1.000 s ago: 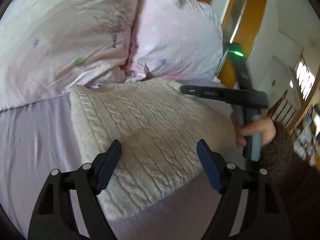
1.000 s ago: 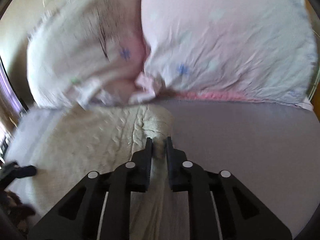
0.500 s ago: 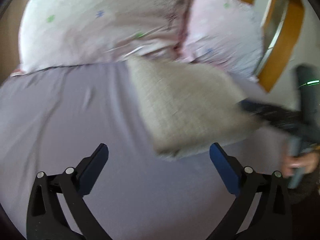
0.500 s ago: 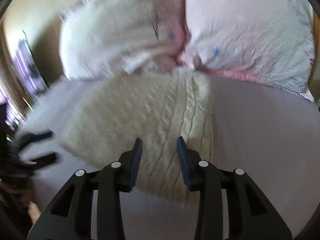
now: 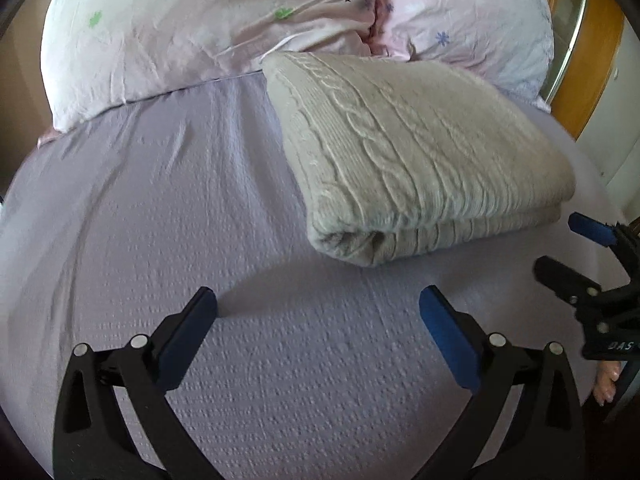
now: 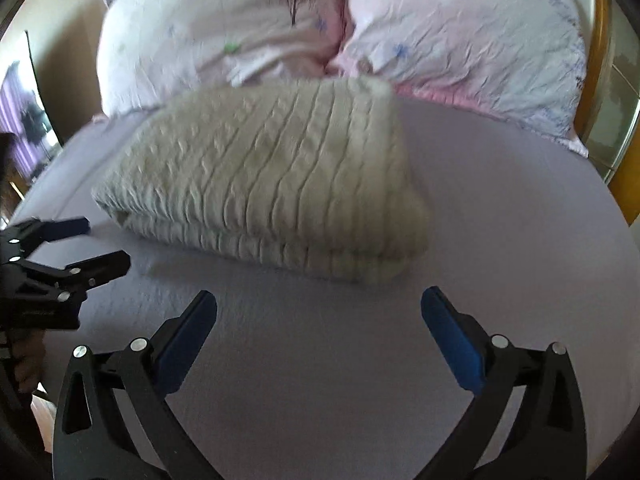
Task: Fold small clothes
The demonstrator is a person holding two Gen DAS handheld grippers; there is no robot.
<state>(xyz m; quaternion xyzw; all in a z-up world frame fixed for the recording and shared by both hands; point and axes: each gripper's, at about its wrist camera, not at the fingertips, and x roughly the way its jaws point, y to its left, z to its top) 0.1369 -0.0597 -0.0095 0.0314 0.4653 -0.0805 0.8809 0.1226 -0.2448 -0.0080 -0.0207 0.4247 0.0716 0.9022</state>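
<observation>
A cream cable-knit sweater (image 5: 408, 152) lies folded in a thick rectangle on the lilac bed sheet (image 5: 168, 208), its far edge against the pillows. It also shows in the right wrist view (image 6: 272, 192). My left gripper (image 5: 318, 304) is open and empty, just short of the sweater's near left corner. My right gripper (image 6: 318, 306) is open and empty, just short of the sweater's near right corner. Each gripper shows in the other's view, the right one (image 5: 576, 252) at the far right, the left one (image 6: 80, 244) at the far left.
Two pale pink pillows (image 5: 224, 28) with small flower prints lie along the head of the bed, also in the right wrist view (image 6: 472, 36). An orange wooden frame (image 5: 588, 52) stands past the bed's right side.
My right gripper let go of the sweater's edge and opened wide. Both grippers drew back from the sweater, which now lies folded on the sheet.
</observation>
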